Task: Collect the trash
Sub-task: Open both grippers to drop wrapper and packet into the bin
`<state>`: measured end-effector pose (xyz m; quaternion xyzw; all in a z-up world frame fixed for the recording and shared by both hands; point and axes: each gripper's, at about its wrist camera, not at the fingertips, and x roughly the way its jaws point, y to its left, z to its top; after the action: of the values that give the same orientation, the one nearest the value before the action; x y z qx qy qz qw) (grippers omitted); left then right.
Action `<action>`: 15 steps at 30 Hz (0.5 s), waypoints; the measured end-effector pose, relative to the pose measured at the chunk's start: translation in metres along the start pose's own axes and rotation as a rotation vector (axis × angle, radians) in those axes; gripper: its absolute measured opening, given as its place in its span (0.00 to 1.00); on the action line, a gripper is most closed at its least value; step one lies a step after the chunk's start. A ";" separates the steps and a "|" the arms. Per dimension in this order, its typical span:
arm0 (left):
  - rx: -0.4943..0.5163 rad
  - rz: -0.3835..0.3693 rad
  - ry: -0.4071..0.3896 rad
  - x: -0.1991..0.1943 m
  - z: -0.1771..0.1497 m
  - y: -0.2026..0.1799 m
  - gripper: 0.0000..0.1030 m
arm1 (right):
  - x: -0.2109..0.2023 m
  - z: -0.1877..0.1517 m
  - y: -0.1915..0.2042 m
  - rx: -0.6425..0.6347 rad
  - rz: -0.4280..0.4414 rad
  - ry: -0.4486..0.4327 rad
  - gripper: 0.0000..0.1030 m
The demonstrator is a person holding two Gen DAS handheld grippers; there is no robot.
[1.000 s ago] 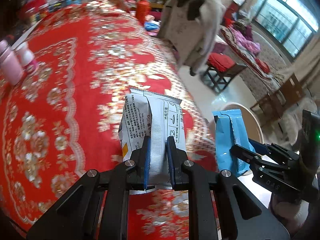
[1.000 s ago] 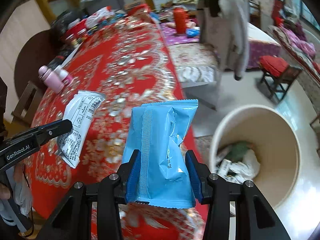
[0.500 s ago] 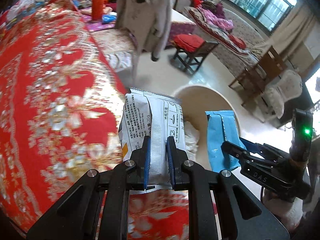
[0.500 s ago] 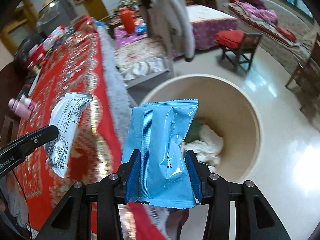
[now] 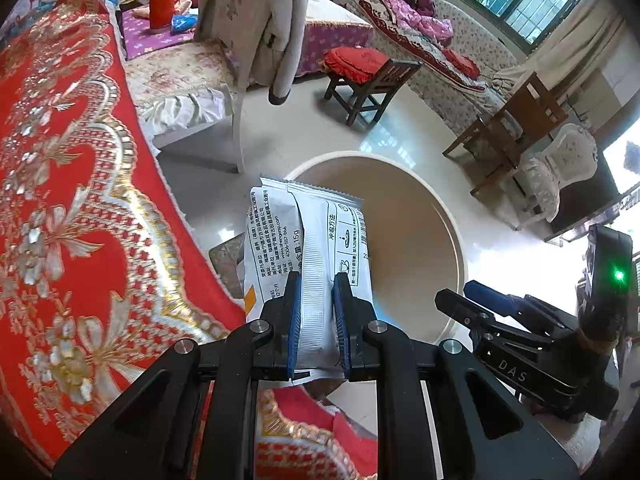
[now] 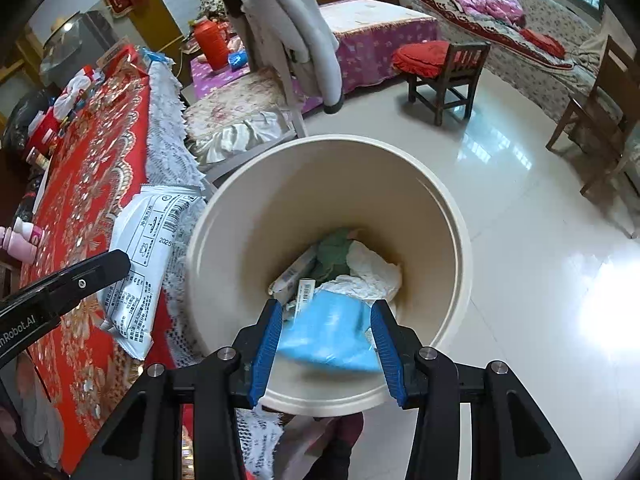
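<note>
Between my left jaws, pinched nearly shut, stands the white packet, upright, its top edge over the near rim of the cream bin. My right jaws stand partly apart over the bin's mouth. The blue packet shows blurred in the gap, low inside the bin, and the pads do not seem to press it; from my left side the right fingers look bare.

Left of both jaws runs the table's red and gold cloth, with a white lace edge hanging beside the bin. Beyond the bin lies a pale glossy floor, a chair hung with a grey coat, and a wooden stool with a red cushion.

Crumpled white paper and something green lie at the bin's bottom; the rest there I cannot make out. The white packet's lower end is hidden behind my fingers.
</note>
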<state>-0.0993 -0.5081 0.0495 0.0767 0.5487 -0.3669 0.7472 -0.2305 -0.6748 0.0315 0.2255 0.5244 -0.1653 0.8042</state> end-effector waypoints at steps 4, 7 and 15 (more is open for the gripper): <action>-0.003 -0.013 0.009 0.008 0.004 -0.001 0.13 | 0.000 0.000 -0.008 0.025 0.008 -0.002 0.44; -0.021 -0.060 0.020 0.013 0.005 0.000 0.14 | 0.000 -0.002 -0.013 0.048 0.012 0.008 0.49; -0.034 -0.090 0.012 0.012 0.006 0.001 0.47 | -0.002 -0.011 -0.015 0.064 0.020 0.018 0.58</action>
<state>-0.0919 -0.5162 0.0408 0.0416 0.5621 -0.3904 0.7280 -0.2479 -0.6815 0.0269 0.2578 0.5239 -0.1721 0.7934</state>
